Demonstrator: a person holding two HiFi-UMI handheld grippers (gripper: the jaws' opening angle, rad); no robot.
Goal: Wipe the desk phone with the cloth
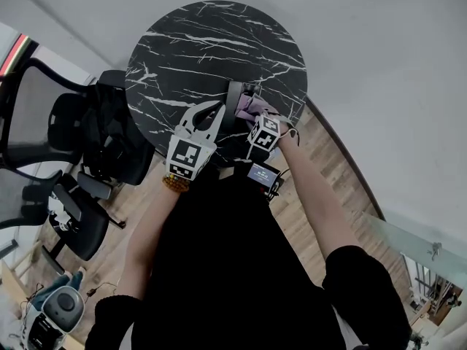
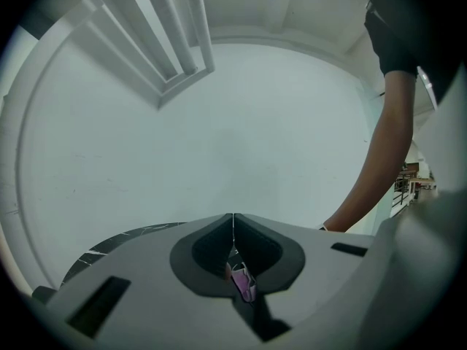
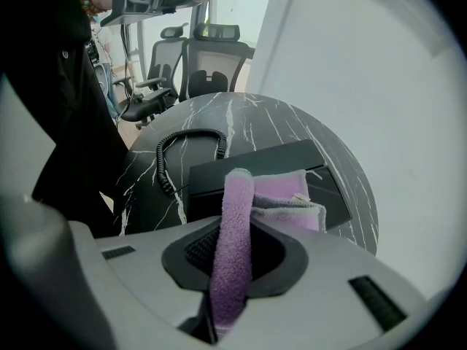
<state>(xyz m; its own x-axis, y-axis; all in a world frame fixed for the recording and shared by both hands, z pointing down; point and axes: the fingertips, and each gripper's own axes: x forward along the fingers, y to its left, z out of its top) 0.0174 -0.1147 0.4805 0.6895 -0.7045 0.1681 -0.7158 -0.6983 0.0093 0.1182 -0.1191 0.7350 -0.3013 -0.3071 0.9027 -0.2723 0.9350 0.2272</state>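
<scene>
A black desk phone (image 3: 255,165) with a coiled cord (image 3: 186,148) sits near the front edge of a round black marble table (image 1: 204,42). A purple cloth (image 3: 281,195) lies across the phone (image 1: 234,99). My right gripper (image 3: 235,228) is shut on a rolled fold of this cloth (image 1: 250,106) and sits just above the phone (image 1: 257,120). My left gripper (image 1: 210,114) hovers left of the phone, over the table's edge. In its own view the left gripper (image 2: 233,221) is shut, its tips touching and aimed at the pale wall; a bit of purple shows low in the slit between them.
Black mesh office chairs (image 1: 87,133) stand to the table's left and show behind it in the right gripper view (image 3: 208,57). A pale wall curves behind the table. Wooden floor (image 1: 332,162) lies to the right, with a glass railing (image 1: 423,250) beyond.
</scene>
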